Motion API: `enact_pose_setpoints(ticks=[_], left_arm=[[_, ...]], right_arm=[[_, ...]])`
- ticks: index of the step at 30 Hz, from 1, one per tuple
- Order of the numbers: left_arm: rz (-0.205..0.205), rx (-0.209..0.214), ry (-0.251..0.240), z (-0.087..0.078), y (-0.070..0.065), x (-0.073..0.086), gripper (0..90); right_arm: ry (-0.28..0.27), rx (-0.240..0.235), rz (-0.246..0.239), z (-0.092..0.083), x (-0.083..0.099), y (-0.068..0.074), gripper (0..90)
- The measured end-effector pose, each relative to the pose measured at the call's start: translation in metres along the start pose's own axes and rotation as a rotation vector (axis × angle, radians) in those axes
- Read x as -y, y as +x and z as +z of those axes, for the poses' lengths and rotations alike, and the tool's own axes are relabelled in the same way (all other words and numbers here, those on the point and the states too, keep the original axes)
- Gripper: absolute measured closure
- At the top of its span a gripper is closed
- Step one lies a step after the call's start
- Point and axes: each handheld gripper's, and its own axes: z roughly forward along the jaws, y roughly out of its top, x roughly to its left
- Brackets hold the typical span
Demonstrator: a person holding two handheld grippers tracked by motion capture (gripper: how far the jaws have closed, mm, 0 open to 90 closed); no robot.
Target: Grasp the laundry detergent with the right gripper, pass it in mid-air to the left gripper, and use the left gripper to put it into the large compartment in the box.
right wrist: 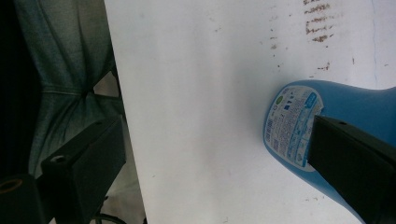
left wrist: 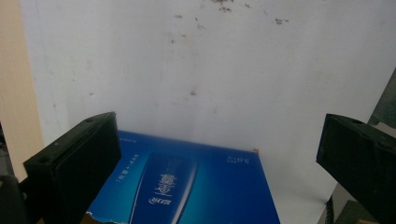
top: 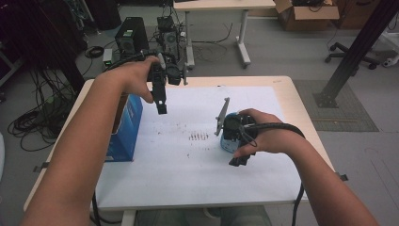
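Blue box (top: pixel 126 128): upright nr bench (top: pixel 291 101) left edge. Blue bottle (top: pixel 228 141): nr right edge. Left gripper (top: pixel 161 107): raised, jaws apart, empty. Right gripper (top: pixel 237 160): jaws apart, one beside bottle.

Your right hand (top: pixel 263 136) covers most of the blue bottle (top: pixel 228 141) in the high view, and in the right gripper view its neck runs off the edge. The blue box (left wrist: pixel 187 186) is cut off at the bottom of the left gripper view; its print is too blurred to read.
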Motion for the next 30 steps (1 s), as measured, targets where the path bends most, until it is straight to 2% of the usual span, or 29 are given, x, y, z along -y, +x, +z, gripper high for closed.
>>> enact_pose_setpoints(ticks=[10, 12, 17, 20, 27, 30], left_arm=[[0.004, -0.007, -0.002, -0.001, -0.003, 0.0, 0.2], [0.009, -0.003, -0.015, -0.001, -0.006, 0.001, 0.3], [0.001, 0.006, -0.005, -0.001, -0.013, 0.002, 0.2], [0.016, 0.002, -0.001, -0.002, -0.017, 0.002, 0.2], [0.03, 0.0, -0.017, -0.004, -0.034, 0.006, 0.2], [0.03, 0.011, -0.005, -0.003, -0.04, 0.007, 0.2]], right_arm=[[0.007, -0.005, -0.016, 0.002, 0.001, 0.001, 4.9], [0.006, -0.006, -0.018, 0.003, 0.002, 0.001, 5.0], [0.008, -0.005, -0.012, 0.005, 0.004, 0.001, 4.9], [0.003, -0.003, -0.004, 0.005, 0.005, 0.003, 5.0], [0.001, 0.015, 0.004, 0.002, 0.009, 0.006, 5.0], [0.007, 0.016, 0.003, 0.004, 0.012, 0.006, 5.2]])
